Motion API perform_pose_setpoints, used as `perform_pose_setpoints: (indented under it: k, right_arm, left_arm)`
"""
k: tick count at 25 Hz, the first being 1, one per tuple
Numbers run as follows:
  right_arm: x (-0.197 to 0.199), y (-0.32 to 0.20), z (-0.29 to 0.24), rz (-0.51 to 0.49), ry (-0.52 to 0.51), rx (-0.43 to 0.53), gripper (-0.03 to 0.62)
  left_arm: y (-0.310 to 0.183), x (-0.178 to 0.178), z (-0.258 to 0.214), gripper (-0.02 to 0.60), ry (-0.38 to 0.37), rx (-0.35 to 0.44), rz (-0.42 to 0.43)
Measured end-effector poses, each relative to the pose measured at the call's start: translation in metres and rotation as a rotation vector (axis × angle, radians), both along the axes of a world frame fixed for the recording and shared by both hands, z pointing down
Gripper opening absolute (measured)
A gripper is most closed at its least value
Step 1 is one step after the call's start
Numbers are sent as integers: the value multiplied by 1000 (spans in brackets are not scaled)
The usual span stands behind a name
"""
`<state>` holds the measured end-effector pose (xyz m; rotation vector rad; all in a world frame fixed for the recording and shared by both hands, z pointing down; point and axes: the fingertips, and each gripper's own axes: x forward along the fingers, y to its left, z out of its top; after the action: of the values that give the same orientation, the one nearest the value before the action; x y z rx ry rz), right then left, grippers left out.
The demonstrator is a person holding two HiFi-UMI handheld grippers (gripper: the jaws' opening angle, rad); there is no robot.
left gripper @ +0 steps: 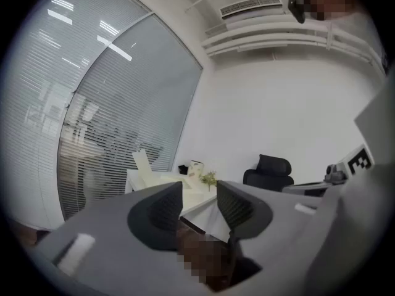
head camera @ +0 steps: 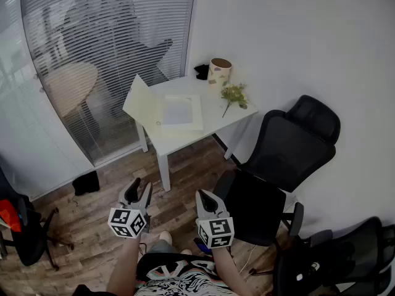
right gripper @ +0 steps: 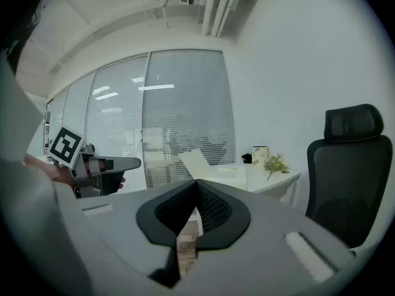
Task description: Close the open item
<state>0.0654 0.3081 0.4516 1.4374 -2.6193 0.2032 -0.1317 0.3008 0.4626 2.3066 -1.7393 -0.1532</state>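
Observation:
A cream folder (head camera: 166, 110) lies open on the small white table (head camera: 216, 121), its left cover tilted up. It also shows far off in the left gripper view, folder (left gripper: 143, 163), and in the right gripper view, folder (right gripper: 196, 161). Both grippers hang low in front of the person's body, well short of the table. My left gripper (head camera: 137, 195) (left gripper: 199, 199) is open, with a clear gap between its pads and nothing in it. The right gripper (head camera: 208, 201) (right gripper: 196, 190) is shut with its pads meeting, and it holds nothing.
On the table's far side stand a patterned cup (head camera: 220, 71), a sprig of flowers (head camera: 234, 94) and a dark object (head camera: 202, 71). A black office chair (head camera: 290, 159) stands right of the table, another chair (head camera: 336, 261) at bottom right. Blinds and glass wall lie to the left; a black bundle (head camera: 85, 182) is on the wood floor.

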Motion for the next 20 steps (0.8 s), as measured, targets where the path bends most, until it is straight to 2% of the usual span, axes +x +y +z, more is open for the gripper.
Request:
perform_pose_setpoints:
  k: [16,20]
  right_arm:
    - [8,-7,-1,-6,10,3,0]
    - [18,-10,1,24,-29,-12,0]
  left_arm:
    - [-10,1,-3,202,-19,-2,-18]
    - [-11,1,-2,202,-24,-12,-26]
